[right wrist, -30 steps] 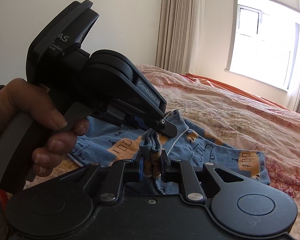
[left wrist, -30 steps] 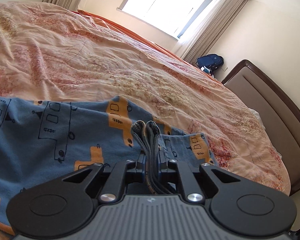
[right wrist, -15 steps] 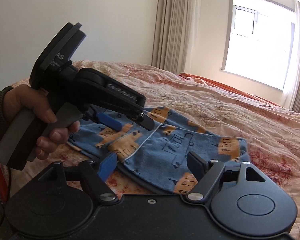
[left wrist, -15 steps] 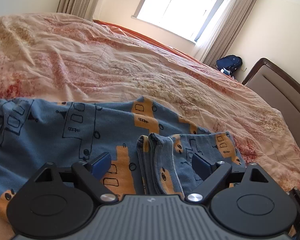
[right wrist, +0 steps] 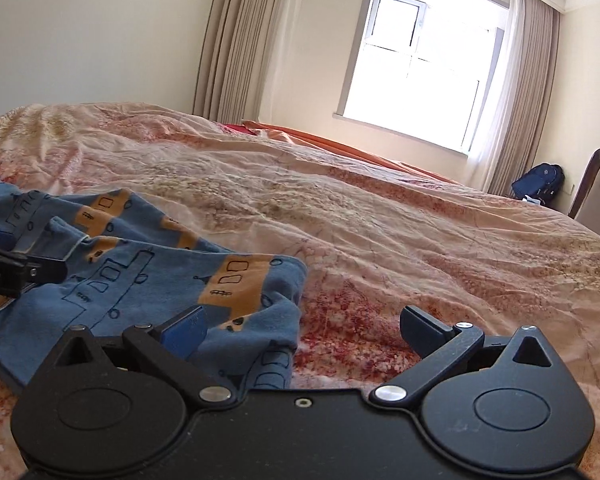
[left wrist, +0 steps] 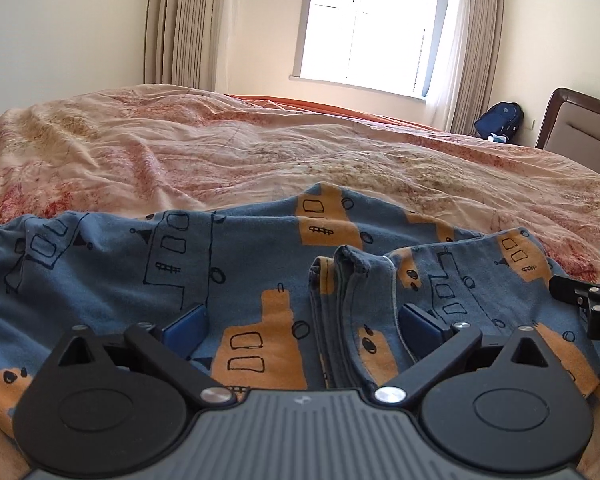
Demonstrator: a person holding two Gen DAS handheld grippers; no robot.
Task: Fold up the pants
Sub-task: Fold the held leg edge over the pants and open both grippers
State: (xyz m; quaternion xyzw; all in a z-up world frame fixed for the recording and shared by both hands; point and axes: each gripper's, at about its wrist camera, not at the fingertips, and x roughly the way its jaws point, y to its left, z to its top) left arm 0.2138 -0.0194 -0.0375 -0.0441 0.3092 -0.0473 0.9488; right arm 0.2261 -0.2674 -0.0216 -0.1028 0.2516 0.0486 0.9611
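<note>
We hold our left gripper [left wrist: 300, 330] with its two blue-padded fingers spread wide, low over the blue cotton pants with orange house prints [left wrist: 228, 264]. Nothing is pinched between them; a bunched fold of the fabric with the hem edges [left wrist: 340, 276] rises in the gap, and we cannot tell if the pads touch the cloth. Our right gripper [right wrist: 300, 334] is also spread wide and holds nothing. Its left finger [right wrist: 184, 330] is over the corner of the pants [right wrist: 148, 292], its right finger [right wrist: 424, 330] is over the bare cover beside them. The black tip of the left gripper shows at the left edge of the right wrist view.

The pants lie folded on the wrinkled peach and red patterned bed cover [left wrist: 260, 152]. Behind the bed there are a bright window [right wrist: 416, 68] with beige curtains [right wrist: 236, 36], a dark blue backpack [right wrist: 538, 186] on the floor and a brown headboard [left wrist: 580, 124].
</note>
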